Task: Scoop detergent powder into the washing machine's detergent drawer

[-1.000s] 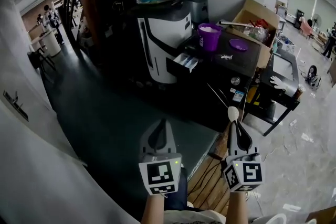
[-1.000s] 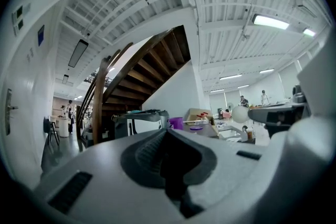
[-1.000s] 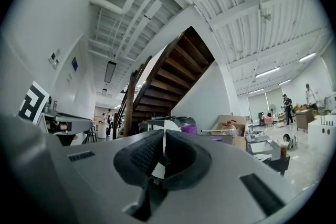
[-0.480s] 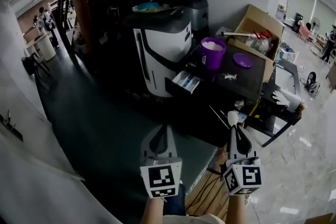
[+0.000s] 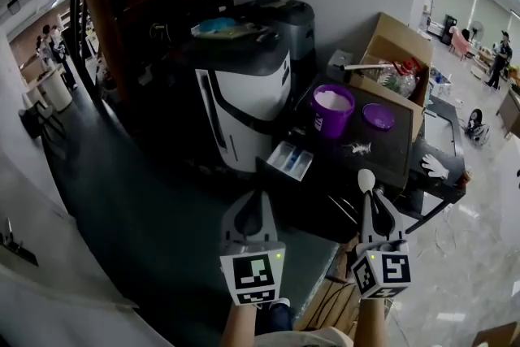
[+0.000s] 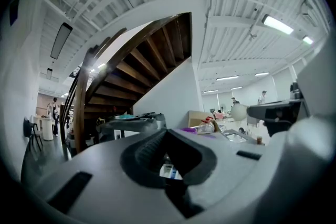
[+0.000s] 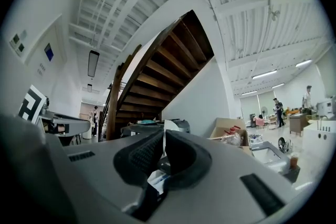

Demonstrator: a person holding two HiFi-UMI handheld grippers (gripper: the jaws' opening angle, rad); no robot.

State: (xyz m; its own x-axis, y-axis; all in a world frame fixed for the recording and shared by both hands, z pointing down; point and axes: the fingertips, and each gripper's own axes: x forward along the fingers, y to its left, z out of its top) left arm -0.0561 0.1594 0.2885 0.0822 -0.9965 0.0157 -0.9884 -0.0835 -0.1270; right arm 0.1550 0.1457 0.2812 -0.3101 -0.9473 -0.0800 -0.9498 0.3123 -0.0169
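Note:
A white and black washing machine (image 5: 244, 93) stands under the dark stairs. Its detergent drawer (image 5: 290, 160) is pulled open, with white and blue compartments. To the right, a purple tub of white powder (image 5: 333, 110) stands on a black tabletop (image 5: 390, 146), its purple lid (image 5: 378, 116) beside it. My right gripper (image 5: 367, 197) is shut on a white spoon (image 5: 366, 179), bowl up, held short of the table's front edge. In the right gripper view the spoon (image 7: 171, 124) sticks up from between the jaws. My left gripper (image 5: 253, 197) is shut and holds nothing, well short of the drawer.
An open cardboard box (image 5: 398, 53) full of odds and ends sits behind the tub. A white glove (image 5: 435, 166) lies on a lower shelf at the right. Wooden slats (image 5: 325, 301) lie under my feet. A curved stair rail (image 5: 93, 36) and people stand far left.
The washing machine, drawer and tub have come nearer and lower in the head view. Both grippers keep the same pose, the spoon still in the right one.

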